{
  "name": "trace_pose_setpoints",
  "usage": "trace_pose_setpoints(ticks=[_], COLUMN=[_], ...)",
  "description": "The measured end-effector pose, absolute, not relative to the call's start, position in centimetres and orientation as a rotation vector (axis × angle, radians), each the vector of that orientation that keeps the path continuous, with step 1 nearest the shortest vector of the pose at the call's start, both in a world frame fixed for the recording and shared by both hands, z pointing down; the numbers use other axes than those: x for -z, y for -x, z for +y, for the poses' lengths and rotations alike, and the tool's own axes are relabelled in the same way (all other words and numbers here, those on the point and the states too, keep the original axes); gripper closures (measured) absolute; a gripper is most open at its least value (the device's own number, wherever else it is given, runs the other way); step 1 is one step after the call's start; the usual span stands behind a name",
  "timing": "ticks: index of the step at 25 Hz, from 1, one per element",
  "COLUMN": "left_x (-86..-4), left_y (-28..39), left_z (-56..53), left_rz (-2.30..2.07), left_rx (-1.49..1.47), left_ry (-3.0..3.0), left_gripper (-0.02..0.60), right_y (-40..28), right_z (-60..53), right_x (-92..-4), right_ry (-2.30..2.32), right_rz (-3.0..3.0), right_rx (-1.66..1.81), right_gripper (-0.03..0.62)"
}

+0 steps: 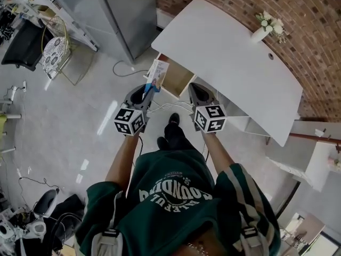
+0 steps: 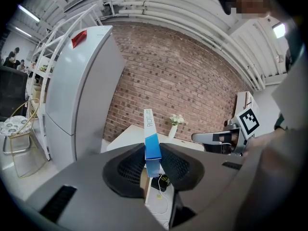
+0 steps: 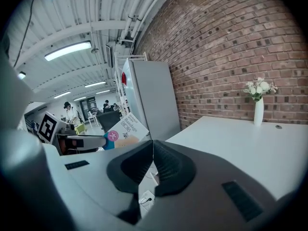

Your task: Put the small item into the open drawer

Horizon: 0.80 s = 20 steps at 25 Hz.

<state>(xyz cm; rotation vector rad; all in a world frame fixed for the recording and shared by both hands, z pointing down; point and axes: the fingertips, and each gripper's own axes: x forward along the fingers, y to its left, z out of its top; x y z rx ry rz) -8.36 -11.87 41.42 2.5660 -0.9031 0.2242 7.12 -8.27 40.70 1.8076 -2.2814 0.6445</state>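
A small white and blue box (image 1: pixel 157 76) stands up between the jaws of my left gripper (image 1: pixel 147 89), which is shut on it. In the left gripper view the box (image 2: pixel 151 144) is pinched edge-on between the black pads (image 2: pixel 129 168). The open drawer (image 1: pixel 179 78), wooden inside, hangs under the near edge of the white desk (image 1: pixel 234 63), just right of the box. My right gripper (image 1: pixel 199 88) is beside the left one, in front of the drawer, shut with nothing in it; its pads (image 3: pixel 168 163) meet. The right gripper view shows the box (image 3: pixel 126 129) at the left.
A vase of white flowers (image 1: pixel 268 26) stands on the desk by the brick wall (image 1: pixel 298 15). A tall grey fridge (image 1: pixel 114 9) is left of the desk. Cables (image 1: pixel 160 108) lie on the floor below the drawer. A chair (image 1: pixel 56 55) stands far left.
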Motion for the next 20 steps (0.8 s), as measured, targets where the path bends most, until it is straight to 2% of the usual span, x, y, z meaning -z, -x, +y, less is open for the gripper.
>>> trace_pose_setpoints(ticks=[20], left_x=[-39.3], left_y=[3.0], left_z=[-20.7], left_rz=[-0.928], left_rx=[-0.294], left_ry=[-2.596], left_gripper=[0.479], right_y=[-12.5], right_z=[-18.2], right_x=[-40.0], right_ry=[-1.801], right_rz=[-2.352], right_rx=[-0.672], right_gripper=[0.569])
